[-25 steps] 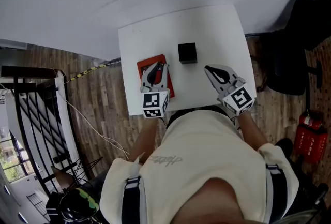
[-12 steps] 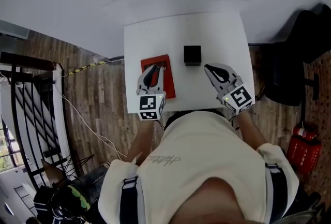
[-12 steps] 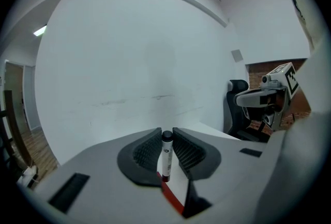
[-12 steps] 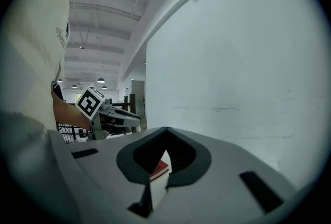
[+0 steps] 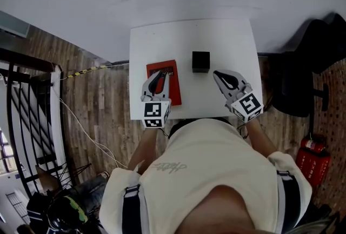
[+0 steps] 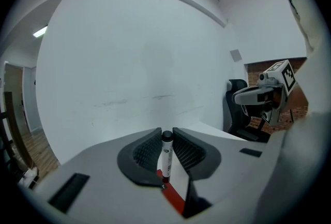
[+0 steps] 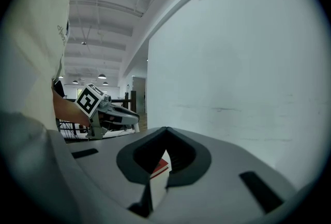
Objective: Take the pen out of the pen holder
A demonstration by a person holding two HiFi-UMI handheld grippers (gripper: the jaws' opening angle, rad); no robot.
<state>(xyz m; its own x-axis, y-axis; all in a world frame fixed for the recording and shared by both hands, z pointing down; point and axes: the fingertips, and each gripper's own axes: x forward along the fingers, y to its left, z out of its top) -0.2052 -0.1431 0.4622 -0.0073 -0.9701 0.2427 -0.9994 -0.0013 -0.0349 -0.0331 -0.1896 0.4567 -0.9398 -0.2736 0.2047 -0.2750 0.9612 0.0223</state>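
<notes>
The pen, white-bodied with a black cap, stands upright between the jaws of my left gripper, which is shut on it. In the head view that left gripper hovers over a red book on the left part of the white table. The black cube pen holder sits mid-table, to the right of the left gripper and apart from it. My right gripper hangs over the table's right part, with its jaw tips meeting and nothing between them.
A black office chair stands right of the table, and a red fire extinguisher lies on the wooden floor beyond it. A black metal railing runs down the left side. A white wall backs the table.
My left gripper has drifted left and toward me with the pen, further from the pen holder and over the book's left side. The right gripper has hardly moved.
</notes>
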